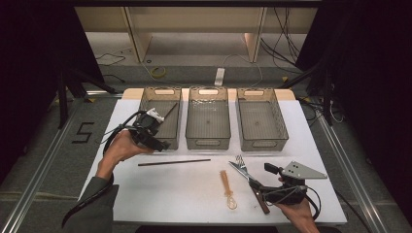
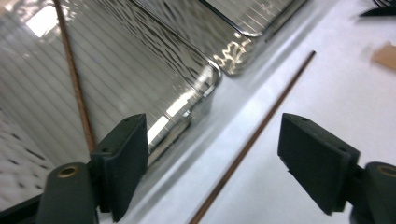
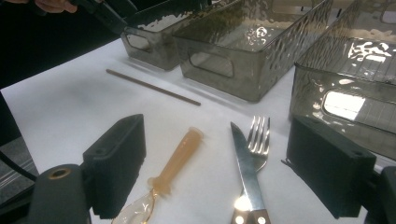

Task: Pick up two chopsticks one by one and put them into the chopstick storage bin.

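High view frames a white table (image 1: 160, 194) carrying three clear bins (image 1: 208, 121) in a row, with cutlery being sorted into them by kind. One brown chopstick (image 1: 171, 110) already leans inside the left bin (image 1: 160, 116), directly ahead of the left gripper (image 1: 163, 144), whose jaws stand wide apart and empty at that bin's near rim, apparently fresh from a drop. Its mate, a second chopstick (image 1: 174, 162), lies loose on the table just beside and below that gripper, likely the next pick. Left gripper view adds what the overhead cannot: the leaning stick (image 2: 74, 79) through the rippled wall, and the loose one (image 2: 254, 135) running between the spread jaws. Right gripper (image 1: 272, 170) waits with jaws open, holding nothing, over a knife (image 3: 245, 168), fork (image 3: 259, 135) and translucent spoon (image 3: 173, 168).
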